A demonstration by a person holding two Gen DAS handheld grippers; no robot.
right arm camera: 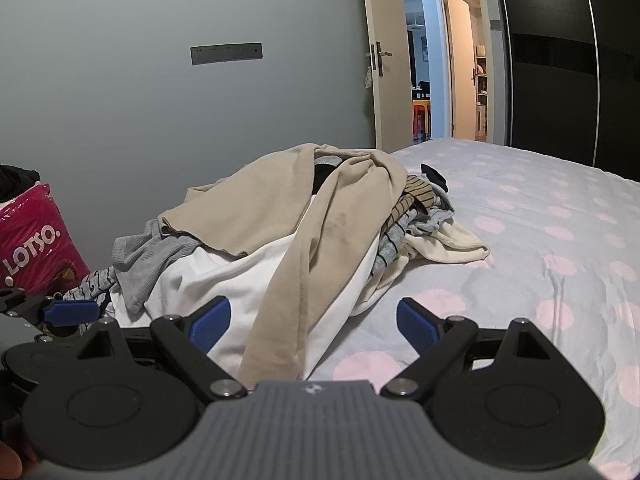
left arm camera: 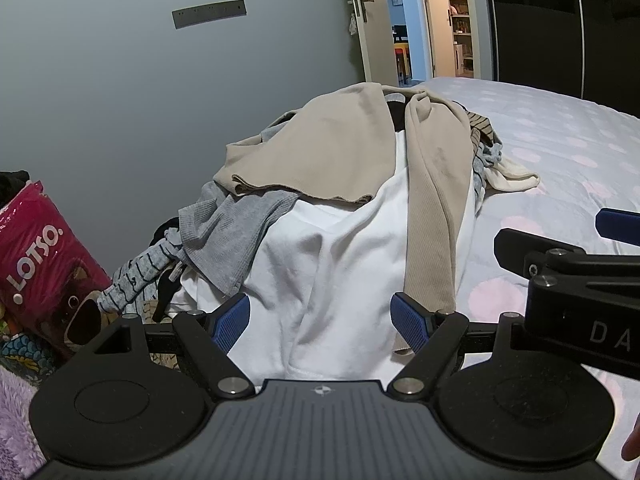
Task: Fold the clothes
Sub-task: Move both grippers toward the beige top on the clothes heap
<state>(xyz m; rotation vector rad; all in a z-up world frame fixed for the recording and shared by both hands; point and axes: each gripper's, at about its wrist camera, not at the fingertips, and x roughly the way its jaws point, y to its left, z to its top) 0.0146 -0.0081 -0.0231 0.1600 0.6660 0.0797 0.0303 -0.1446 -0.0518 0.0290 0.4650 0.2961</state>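
Both claws hang spread with nothing between their blue pads: the left claw (left arm camera: 322, 322) over a white garment (left arm camera: 328, 264), the right claw (right arm camera: 314, 322) beside it. Clothes (right arm camera: 288, 220) lie heaped on the spotted bed (right arm camera: 540, 240), a beige top (left arm camera: 320, 152) uppermost.

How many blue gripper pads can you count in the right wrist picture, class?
3. Two belong to the right gripper: one pad over the white garment, one over the bedsheet. The third, at the far left, is the left gripper's; its partner is hidden.
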